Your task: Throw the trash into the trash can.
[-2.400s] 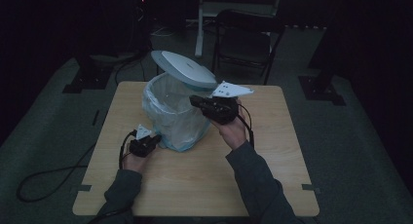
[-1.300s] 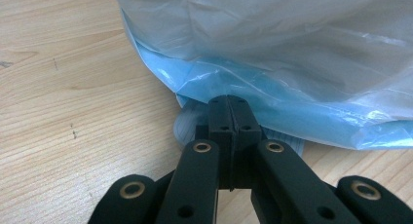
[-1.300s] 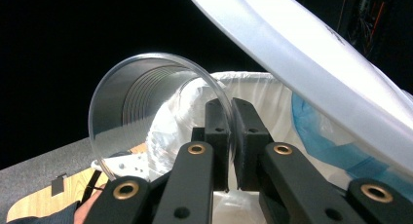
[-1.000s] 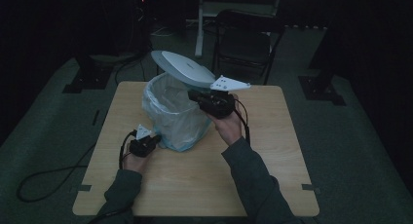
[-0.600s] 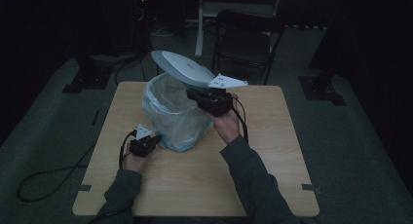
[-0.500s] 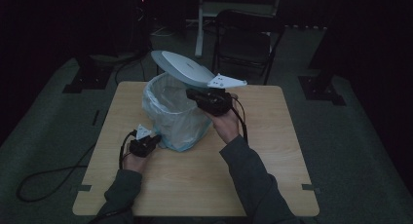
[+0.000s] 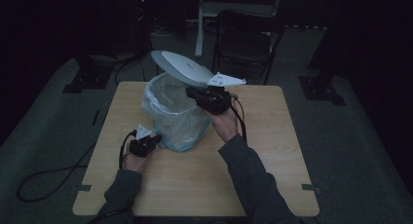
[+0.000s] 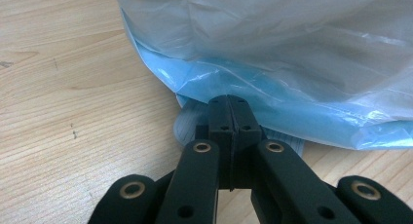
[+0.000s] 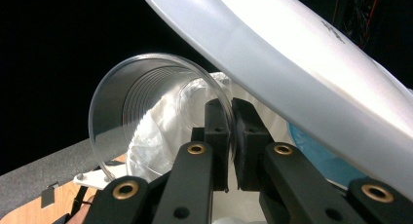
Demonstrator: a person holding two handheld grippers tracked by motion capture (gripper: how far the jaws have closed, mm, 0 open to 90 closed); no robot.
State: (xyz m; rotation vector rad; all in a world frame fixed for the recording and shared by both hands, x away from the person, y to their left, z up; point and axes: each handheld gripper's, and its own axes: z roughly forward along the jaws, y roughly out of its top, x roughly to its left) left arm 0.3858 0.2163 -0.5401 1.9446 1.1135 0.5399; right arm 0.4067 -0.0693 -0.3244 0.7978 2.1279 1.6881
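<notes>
A bin lined with a pale blue bag (image 7: 175, 114) stands on the wooden table (image 7: 272, 151), its white lid (image 7: 182, 68) tilted up and open. My left gripper (image 7: 155, 139) is low at the bin's front base. Its jaws are shut, and the tips (image 8: 232, 107) rest on a grey ribbed pedal (image 8: 187, 126) under the bag (image 8: 272, 48). My right gripper (image 7: 191, 92) is raised at the bin's mouth, under the lid (image 9: 302, 58). It is shut (image 9: 232, 112) on the wall of a clear plastic cup (image 9: 146, 112), which lies on its side with its mouth facing the camera.
A dark chair (image 7: 246, 44) stands behind the table's far edge. A cable (image 7: 48, 175) trails off the table's left side onto the floor. Black stand bases (image 7: 321, 90) sit on the floor at both far corners.
My right gripper has moved a little up and left with the cup, closer to the bin's mouth under the lid. The left gripper has stayed at the pedal.
</notes>
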